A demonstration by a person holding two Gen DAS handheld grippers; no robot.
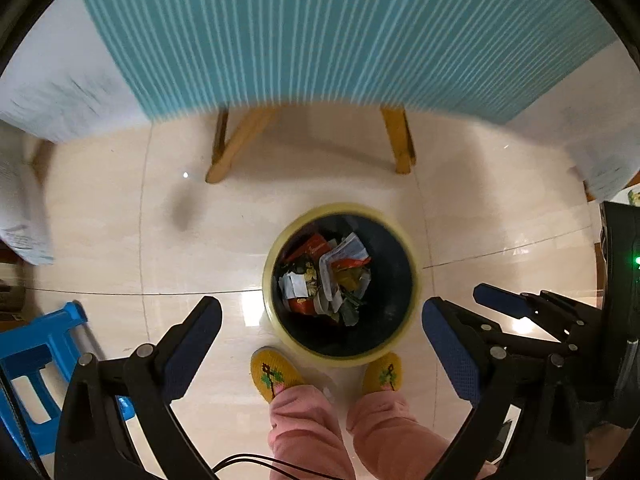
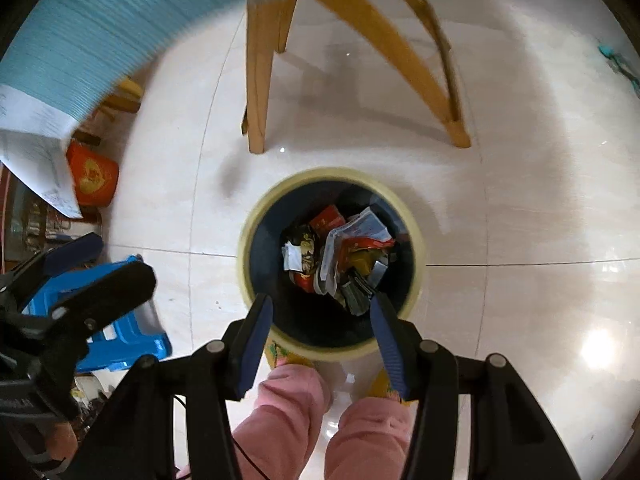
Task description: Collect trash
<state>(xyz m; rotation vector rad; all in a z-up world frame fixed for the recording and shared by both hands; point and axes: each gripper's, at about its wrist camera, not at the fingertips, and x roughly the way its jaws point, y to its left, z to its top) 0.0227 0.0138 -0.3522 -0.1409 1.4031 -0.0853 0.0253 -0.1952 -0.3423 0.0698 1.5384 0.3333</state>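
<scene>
Two fisheye views look straight down at a pale, glossy tiled floor (image 1: 100, 216). Across the top of the left wrist view hangs a teal striped cloth (image 1: 320, 32), draped over a table whose wooden legs (image 1: 236, 144) slant down beneath it; the same cloth fills the upper left of the right wrist view. A blue plastic stool (image 1: 28, 360) sits at the lower left of both frames, and a red box with a gold heart (image 2: 94, 178) shows at the left edge of the right wrist view.

In the centre of each frame stands the trash bin (image 1: 276, 240), round, with a pale yellow rim and a dark liner. Inside it lies the trash (image 1: 328, 276): a loose heap of crumpled wrappers, red, white and yellow (individual items are too jumbled to name). The person's pink trouser legs and yellow knitted slippers (image 1: 274, 376) stand just beside the bin's near rim, at the bottom centre.

The left gripper (image 1: 320, 344) frames the bin with its fingers spread wide and nothing between them. The right gripper (image 2: 322, 336) hovers over the bin's near edge, its blue pads parted more narrowly, also empty.

Judging from this, a drop into the bin looks complete and both claws are free. No loose litter shows on the visible floor, so the next move likely calls for turning away from the bin to look for another piece, then closing one claw on it.
</scene>
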